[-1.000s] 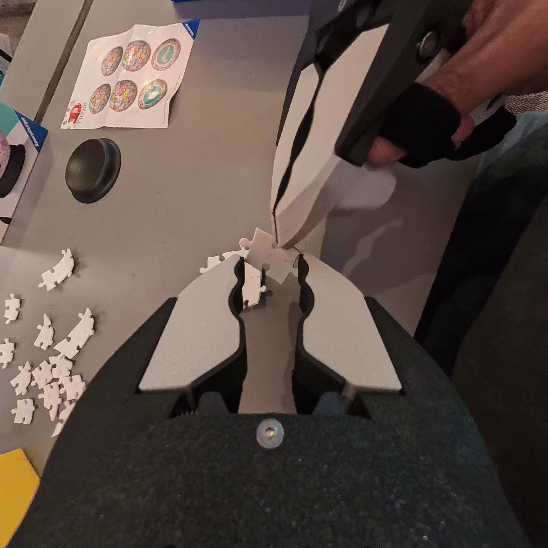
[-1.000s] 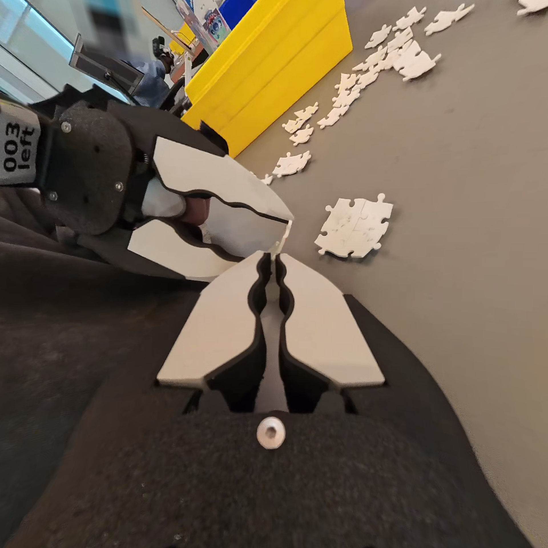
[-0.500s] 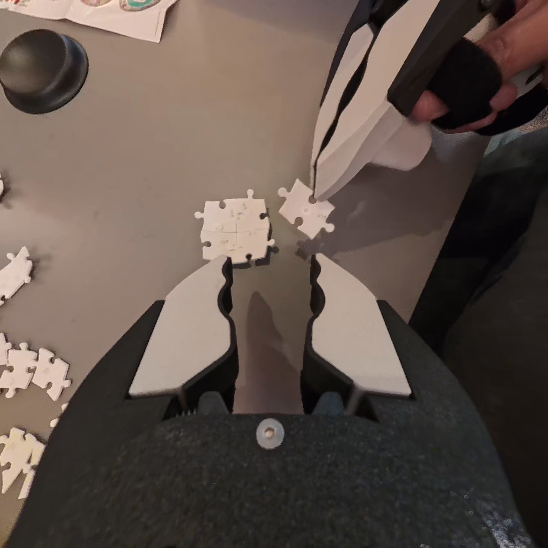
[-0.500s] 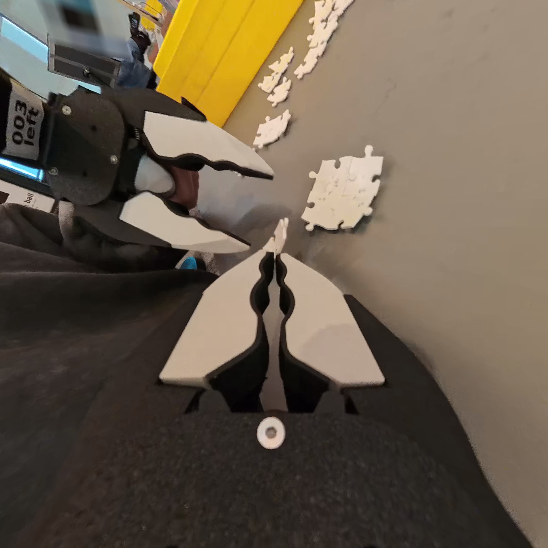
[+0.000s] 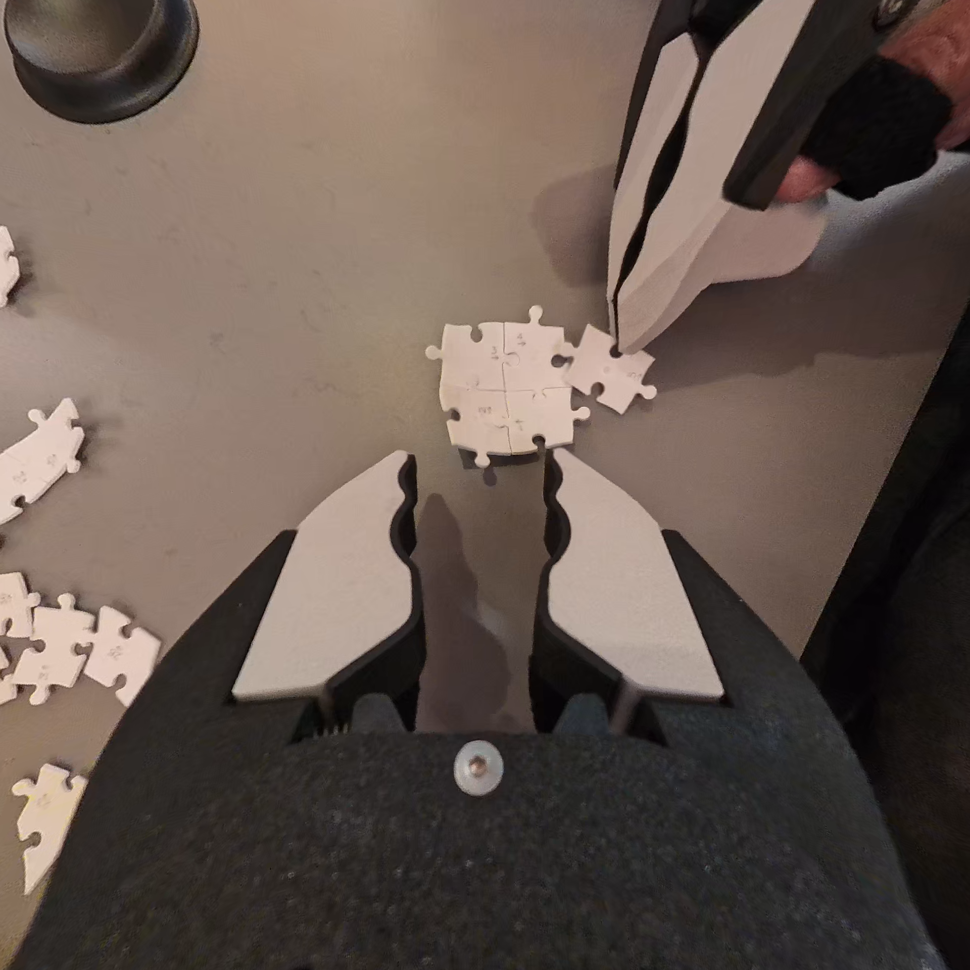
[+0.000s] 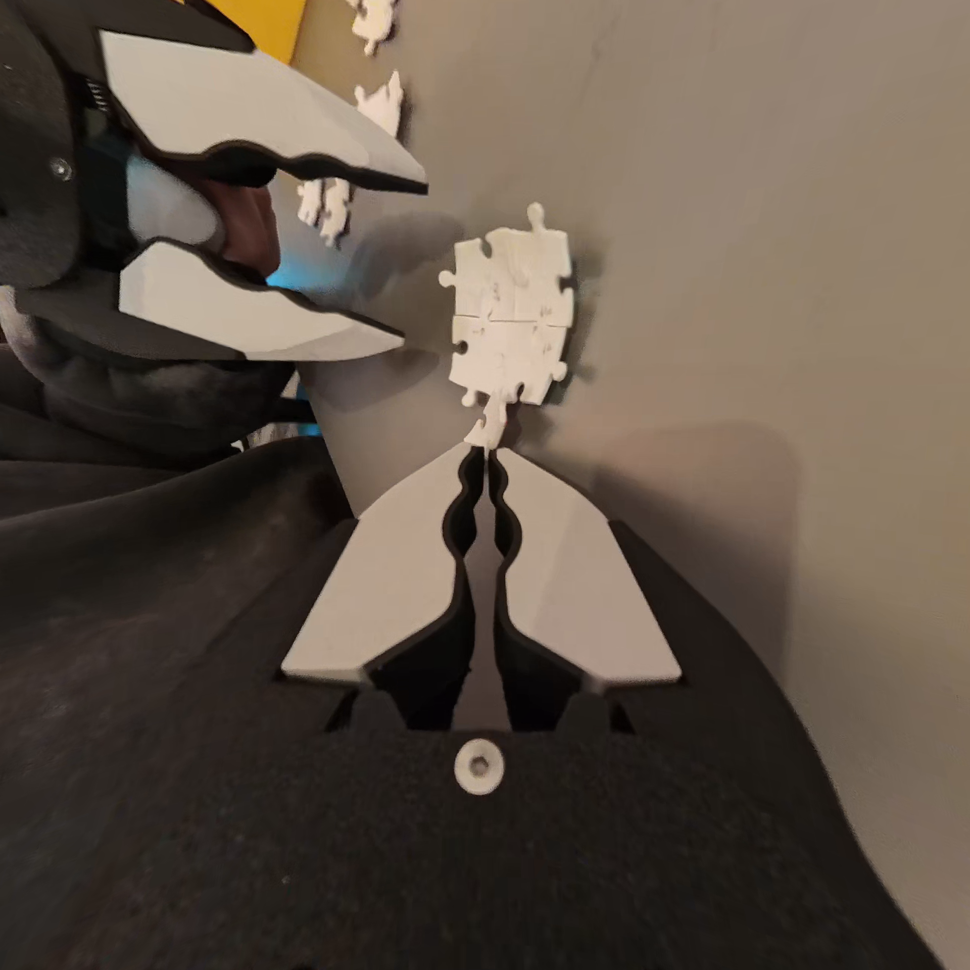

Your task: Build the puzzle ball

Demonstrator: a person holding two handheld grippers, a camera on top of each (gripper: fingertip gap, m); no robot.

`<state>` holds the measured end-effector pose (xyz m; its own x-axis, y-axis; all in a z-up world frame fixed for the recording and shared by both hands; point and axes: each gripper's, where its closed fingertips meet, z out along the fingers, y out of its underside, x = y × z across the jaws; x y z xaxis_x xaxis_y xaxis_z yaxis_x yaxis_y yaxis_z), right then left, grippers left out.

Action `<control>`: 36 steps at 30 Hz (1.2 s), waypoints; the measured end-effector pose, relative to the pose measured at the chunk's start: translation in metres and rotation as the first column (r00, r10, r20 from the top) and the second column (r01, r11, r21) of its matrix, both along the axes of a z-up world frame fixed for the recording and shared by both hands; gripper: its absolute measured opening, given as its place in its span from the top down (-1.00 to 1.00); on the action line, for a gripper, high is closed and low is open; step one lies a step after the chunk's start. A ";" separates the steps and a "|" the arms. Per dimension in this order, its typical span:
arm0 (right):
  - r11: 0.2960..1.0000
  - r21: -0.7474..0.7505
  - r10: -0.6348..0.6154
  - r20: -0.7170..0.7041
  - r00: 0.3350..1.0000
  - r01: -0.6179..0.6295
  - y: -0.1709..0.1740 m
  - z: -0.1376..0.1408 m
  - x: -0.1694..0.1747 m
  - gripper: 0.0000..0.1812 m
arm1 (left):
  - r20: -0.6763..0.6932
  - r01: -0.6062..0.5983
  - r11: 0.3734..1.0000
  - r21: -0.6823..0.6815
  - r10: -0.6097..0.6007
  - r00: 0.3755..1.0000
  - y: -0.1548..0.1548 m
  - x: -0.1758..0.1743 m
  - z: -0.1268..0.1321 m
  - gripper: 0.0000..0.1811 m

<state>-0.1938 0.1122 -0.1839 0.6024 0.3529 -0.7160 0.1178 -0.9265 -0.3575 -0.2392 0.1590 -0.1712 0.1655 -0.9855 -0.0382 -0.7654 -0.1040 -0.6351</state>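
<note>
A joined patch of several white puzzle pieces (image 5: 506,387) lies on the grey table (image 5: 315,262); it also shows in the right wrist view (image 6: 512,309). My right gripper (image 5: 619,338) is shut on a single white piece (image 5: 609,370) and holds it at the patch's right edge, touching or almost touching it. In the right wrist view that gripper (image 6: 485,451) grips the piece (image 6: 491,422) edge-on, just below the patch. My left gripper (image 5: 480,462) is open and empty, its tips just short of the patch's near edge; it shows at the left of the right wrist view (image 6: 409,262).
Loose white puzzle pieces (image 5: 68,651) lie along the table's left side. A black round stand (image 5: 99,58) sits at the far left. A yellow bin (image 6: 262,26) shows at the top of the right wrist view. The table's edge (image 5: 892,446) runs down the right. My hands' fingertips stand some 7 cm from each other.
My left gripper let go of the single piece, opened and drew back from the patch. My right gripper kept the piece and carried it down to the patch's right edge.
</note>
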 end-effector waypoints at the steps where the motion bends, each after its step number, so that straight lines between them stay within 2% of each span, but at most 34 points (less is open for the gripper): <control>1: 1.000 -0.012 0.019 0.015 1.000 -0.018 -0.001 -0.001 0.000 0.98 | -0.001 0.002 1.000 0.007 -0.002 1.000 -0.001 0.001 -0.001 0.51; 6: 0.998 -0.049 0.051 0.058 0.997 -0.049 0.000 -0.003 0.004 0.98 | -0.044 -0.013 1.000 -0.006 0.013 0.999 0.004 0.000 -0.013 0.53; 14: 0.991 -0.076 0.114 0.086 0.990 -0.107 0.002 -0.001 0.008 0.98 | -0.054 -0.019 1.000 -0.019 0.018 0.998 0.009 0.000 -0.019 0.53; 20: 0.986 -0.099 0.142 0.067 0.988 -0.135 -0.003 0.000 0.006 0.98 | -0.059 -0.030 1.000 -0.008 0.029 0.998 0.014 -0.001 -0.020 0.53; 28: 0.977 -0.113 0.184 0.016 0.983 -0.181 -0.008 0.016 0.006 0.98 | -0.051 -0.029 1.000 0.000 0.029 0.998 0.016 0.000 -0.017 0.53; 36: 0.947 -0.203 0.253 -0.010 0.967 -0.250 -0.001 0.008 0.013 0.98 | -0.056 -0.031 1.000 0.005 0.031 0.998 0.018 0.000 -0.017 0.53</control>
<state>-0.1811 0.1110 -0.1761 0.5241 0.3444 -0.7789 0.3604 -0.9184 -0.1636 -0.2396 0.1774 -0.1883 0.1935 -0.9797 -0.0525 -0.7961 -0.1255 -0.5920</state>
